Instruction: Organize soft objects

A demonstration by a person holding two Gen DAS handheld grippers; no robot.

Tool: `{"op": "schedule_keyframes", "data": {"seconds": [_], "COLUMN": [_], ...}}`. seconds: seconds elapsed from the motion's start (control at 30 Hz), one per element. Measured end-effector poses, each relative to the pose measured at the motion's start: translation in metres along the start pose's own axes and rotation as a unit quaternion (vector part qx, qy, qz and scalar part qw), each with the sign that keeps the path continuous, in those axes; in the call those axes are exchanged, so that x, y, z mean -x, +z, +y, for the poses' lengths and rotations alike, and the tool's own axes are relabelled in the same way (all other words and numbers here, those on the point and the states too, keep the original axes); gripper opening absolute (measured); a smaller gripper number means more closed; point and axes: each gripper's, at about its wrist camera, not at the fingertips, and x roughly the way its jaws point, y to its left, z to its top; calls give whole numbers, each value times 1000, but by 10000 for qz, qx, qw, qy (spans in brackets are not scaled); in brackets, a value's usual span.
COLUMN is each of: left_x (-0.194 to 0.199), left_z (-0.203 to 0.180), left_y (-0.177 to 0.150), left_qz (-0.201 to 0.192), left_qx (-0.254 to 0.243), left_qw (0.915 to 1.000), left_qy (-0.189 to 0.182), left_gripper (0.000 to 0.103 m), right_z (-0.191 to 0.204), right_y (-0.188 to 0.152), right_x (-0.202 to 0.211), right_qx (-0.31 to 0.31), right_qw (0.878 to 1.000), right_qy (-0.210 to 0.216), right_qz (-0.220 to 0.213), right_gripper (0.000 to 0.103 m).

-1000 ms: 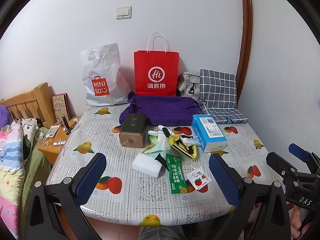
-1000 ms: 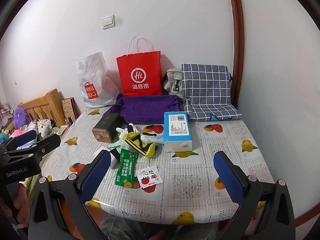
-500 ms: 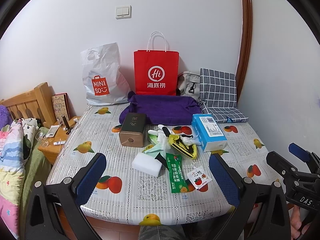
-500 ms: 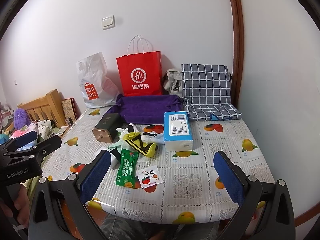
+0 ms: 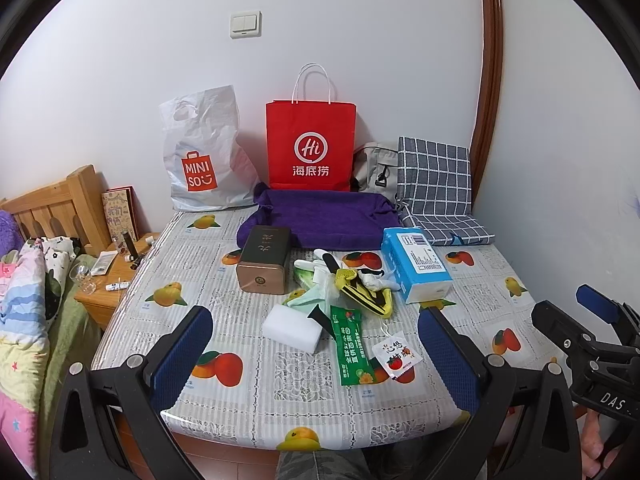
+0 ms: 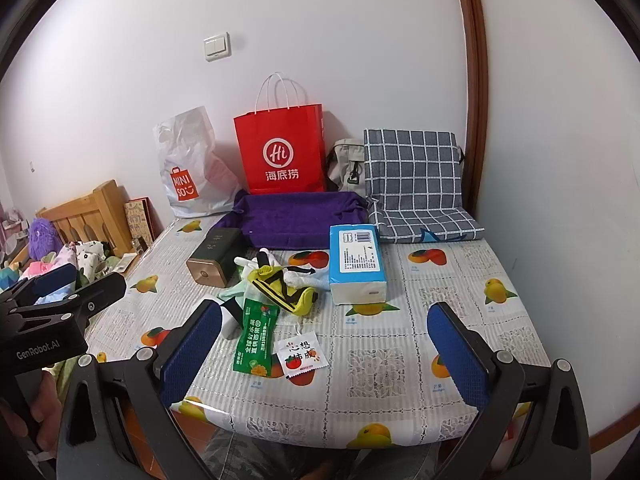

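Note:
On the fruit-print table [image 5: 248, 376] lie a yellow-and-black sock [image 5: 366, 294], a white sock [image 5: 374, 278], a pale green cloth [image 5: 308, 294], a white sponge [image 5: 292, 326], a green packet [image 5: 352, 344] and a small white sachet [image 5: 396, 354]. A blue tissue pack [image 5: 416, 262] lies right of them. A purple fabric tray [image 5: 324, 220] sits behind. The sock [image 6: 286, 292], tissue pack [image 6: 356, 264] and tray [image 6: 300, 220] show in the right wrist view too. My left gripper [image 5: 316, 344] and right gripper [image 6: 324, 348] are open and empty, above the table's near edge.
A brown tin box [image 5: 264, 260] stands left of the socks. A red paper bag [image 5: 310, 146], a white Miniso bag [image 5: 204, 160], a grey bag [image 5: 374, 166] and a checked cushion [image 5: 436, 184] line the back wall. A wooden bedside stand [image 5: 108, 276] and bedding [image 5: 24, 300] are on the left.

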Motion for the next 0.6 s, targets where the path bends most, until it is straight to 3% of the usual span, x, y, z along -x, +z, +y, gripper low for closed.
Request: {"op": "schedule_keyframes", "data": {"seconds": [0.6], "left_x": [0], "left_z": [0], "left_y": [0], "left_qz": [-5], "left_qx": [-1], "left_qw": [10000], "left_qy": [1], "left_gripper": [103], "right_z": [1], "right_y": [-1], "right_x": [1], "right_qx": [1], "right_qw": [10000], "right_qy": [6], "right_qz": [-13], "right_gripper": [101]}}
